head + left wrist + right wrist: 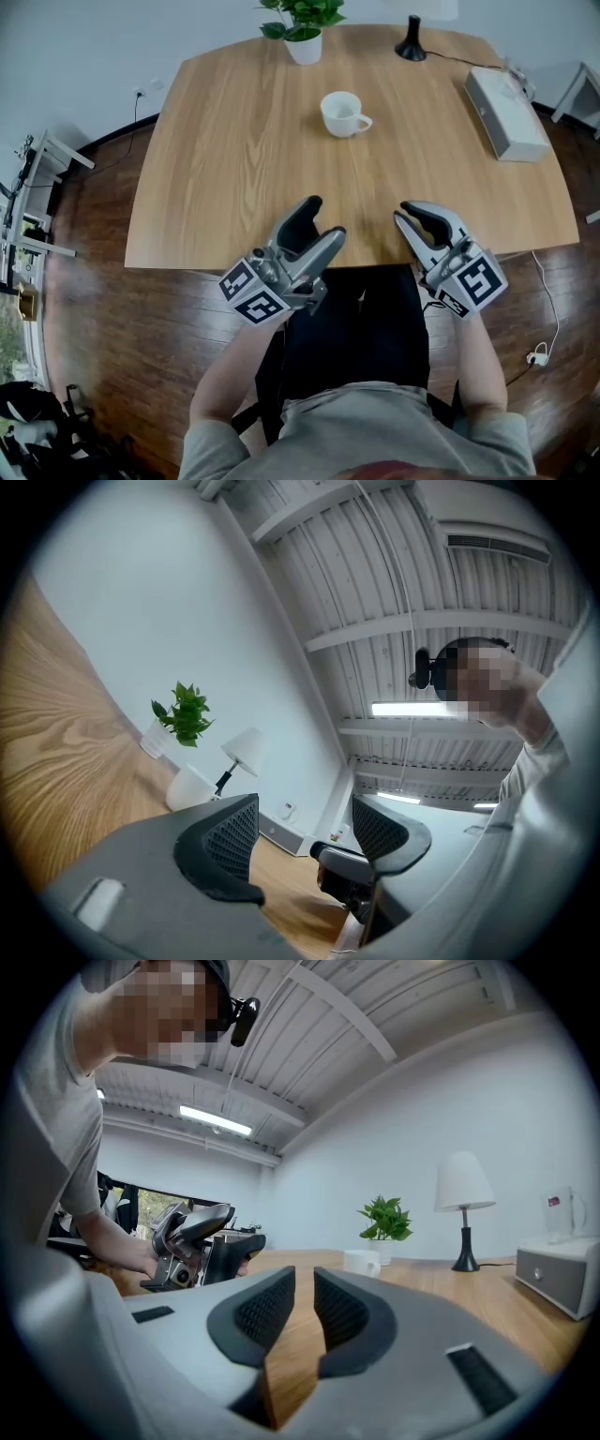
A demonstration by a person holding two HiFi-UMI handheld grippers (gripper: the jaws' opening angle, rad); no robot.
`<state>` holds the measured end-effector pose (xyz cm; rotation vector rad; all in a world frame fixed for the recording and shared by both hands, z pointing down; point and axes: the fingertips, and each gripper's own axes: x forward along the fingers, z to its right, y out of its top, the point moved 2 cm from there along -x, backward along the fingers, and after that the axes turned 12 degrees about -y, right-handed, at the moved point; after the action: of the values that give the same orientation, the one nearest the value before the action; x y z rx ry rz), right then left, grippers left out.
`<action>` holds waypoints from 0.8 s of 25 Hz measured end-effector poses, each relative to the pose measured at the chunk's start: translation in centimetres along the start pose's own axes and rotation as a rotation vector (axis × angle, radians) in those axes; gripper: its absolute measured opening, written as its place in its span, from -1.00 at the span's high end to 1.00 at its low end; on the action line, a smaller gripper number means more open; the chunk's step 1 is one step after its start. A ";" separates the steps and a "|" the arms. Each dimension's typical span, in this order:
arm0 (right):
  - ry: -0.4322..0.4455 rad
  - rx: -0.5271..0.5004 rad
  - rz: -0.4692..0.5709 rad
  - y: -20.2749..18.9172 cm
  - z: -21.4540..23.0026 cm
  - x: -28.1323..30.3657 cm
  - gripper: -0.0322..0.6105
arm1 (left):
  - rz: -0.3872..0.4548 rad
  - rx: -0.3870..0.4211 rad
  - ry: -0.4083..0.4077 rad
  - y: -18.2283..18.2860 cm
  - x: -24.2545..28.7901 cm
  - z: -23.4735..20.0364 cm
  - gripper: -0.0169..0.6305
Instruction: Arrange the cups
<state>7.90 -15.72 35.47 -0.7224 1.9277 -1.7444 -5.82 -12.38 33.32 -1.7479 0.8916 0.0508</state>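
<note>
One white cup [345, 114] with a handle stands upright on the wooden table [234, 159], in its far middle part. The left gripper view shows the cup [192, 787] ahead to the left, and the right gripper view shows the cup [362, 1261] far ahead. My left gripper [323, 219] hovers over the table's near edge, open, with nothing between its pads [234, 832]. My right gripper [406, 214] is beside it at the near edge, shut and empty; its pads [267, 1309] stand almost together. Both grippers are well short of the cup.
A potted plant [302, 28] and a black lamp base [410, 42] stand at the table's far edge. A grey box [506, 112] with a cable lies at the far right. A black chair [352, 328] is under the person at the near edge.
</note>
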 end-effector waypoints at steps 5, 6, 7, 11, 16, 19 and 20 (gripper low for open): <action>-0.001 0.001 -0.002 0.1 0.0 -0.1 0.71 | 0.002 -0.004 0.000 0.1 0.0 0.1 0.00; 0.000 0.000 -0.002 0.1 0.0 -0.1 0.71 | 0.004 -0.003 -0.001 0.1 0.0 0.1 0.00; 0.000 -0.001 -0.002 0.1 0.0 0.0 0.71 | 0.004 -0.003 -0.001 0.1 0.0 0.1 0.00; 0.004 -0.007 -0.005 0.0 -0.1 -0.1 0.71 | 0.006 -0.007 0.000 0.0 0.0 0.0 0.00; 0.019 0.020 -0.007 0.0 0.4 -0.2 0.71 | 0.020 -0.014 0.005 -0.1 0.1 -0.2 0.00; -0.006 0.069 -0.021 0.0 2.5 0.4 0.71 | 0.021 -0.024 0.012 0.1 -0.2 -0.4 0.00; -0.023 0.062 -0.030 0.1 3.5 0.9 0.71 | 0.024 -0.026 0.012 0.2 -0.2 -0.4 0.00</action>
<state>9.46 -18.97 34.99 -0.7499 1.8479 -1.7975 -6.20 -12.60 33.37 -1.7634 0.9244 0.0675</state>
